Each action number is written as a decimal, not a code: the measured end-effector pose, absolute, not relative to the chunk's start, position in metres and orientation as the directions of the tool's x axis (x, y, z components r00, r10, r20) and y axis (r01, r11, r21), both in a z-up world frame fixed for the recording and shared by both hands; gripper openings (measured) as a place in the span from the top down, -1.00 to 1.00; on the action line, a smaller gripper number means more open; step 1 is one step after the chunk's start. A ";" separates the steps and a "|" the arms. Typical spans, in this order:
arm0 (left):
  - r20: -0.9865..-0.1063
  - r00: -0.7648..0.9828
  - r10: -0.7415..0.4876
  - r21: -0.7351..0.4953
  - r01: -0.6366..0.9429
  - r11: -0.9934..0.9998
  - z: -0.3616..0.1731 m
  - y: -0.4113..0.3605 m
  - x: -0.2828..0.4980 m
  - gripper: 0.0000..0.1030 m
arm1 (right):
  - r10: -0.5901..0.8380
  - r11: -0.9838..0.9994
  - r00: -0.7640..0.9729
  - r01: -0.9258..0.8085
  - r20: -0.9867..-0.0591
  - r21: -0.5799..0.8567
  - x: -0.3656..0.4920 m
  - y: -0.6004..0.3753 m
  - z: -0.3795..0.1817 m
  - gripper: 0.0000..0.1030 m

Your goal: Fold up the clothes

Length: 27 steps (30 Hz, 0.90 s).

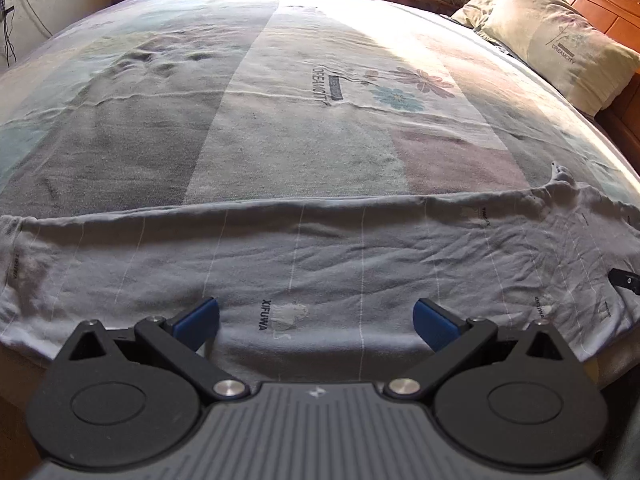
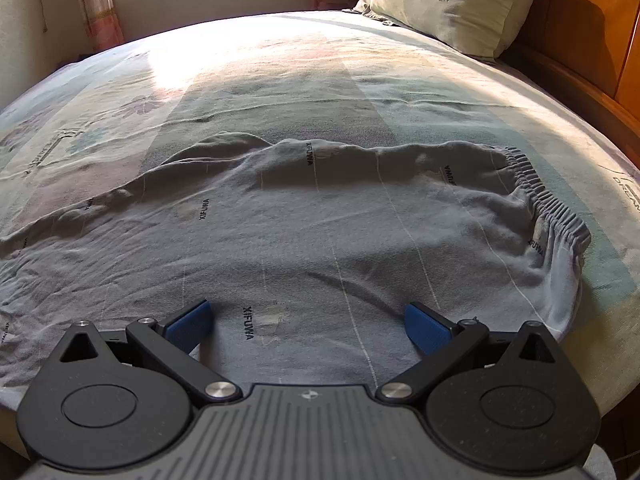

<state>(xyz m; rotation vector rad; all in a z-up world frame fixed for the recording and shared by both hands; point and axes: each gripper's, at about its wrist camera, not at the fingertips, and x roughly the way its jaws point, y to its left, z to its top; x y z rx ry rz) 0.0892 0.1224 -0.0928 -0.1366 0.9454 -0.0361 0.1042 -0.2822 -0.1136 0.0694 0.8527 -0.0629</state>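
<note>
Pants (image 2: 320,232) lie flat on the bed (image 2: 280,64), grey with thin white lines. Both the left gripper (image 1: 316,320) and the right gripper (image 2: 308,322) hang just above them, fingers wide apart and holding nothing. Their stretchy waistband (image 2: 552,208) sits at the right. Past the pants the bed is bare up to the pillow (image 2: 452,0).

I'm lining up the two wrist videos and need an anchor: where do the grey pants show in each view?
Left wrist: the grey pants lie as a long band across the lower middle, edge to edge, just beyond the open left gripper.
Right wrist: the grey pants fill the centre and left, with the elastic waistband bunched at the right, beyond the open right gripper.
Shared landmark: the DREAMCITY pillow, upper right in both.
</note>
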 end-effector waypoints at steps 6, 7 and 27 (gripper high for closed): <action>-0.781 0.612 -0.124 -0.109 0.063 0.992 -0.098 0.128 0.076 -0.99 | -0.033 0.995 0.656 0.090 -0.754 0.034 0.104 -0.281 -0.114 -1.00; -0.783 0.610 -0.121 -0.094 0.077 0.993 -0.098 0.127 0.076 -0.99 | -0.034 0.995 0.655 0.091 -0.755 0.034 0.104 -0.281 -0.114 -1.00; -0.814 0.579 -0.049 0.002 0.087 0.996 -0.096 0.113 0.039 -0.99 | 0.021 0.998 0.634 -0.059 -0.773 -0.022 0.083 -0.239 -0.100 -1.00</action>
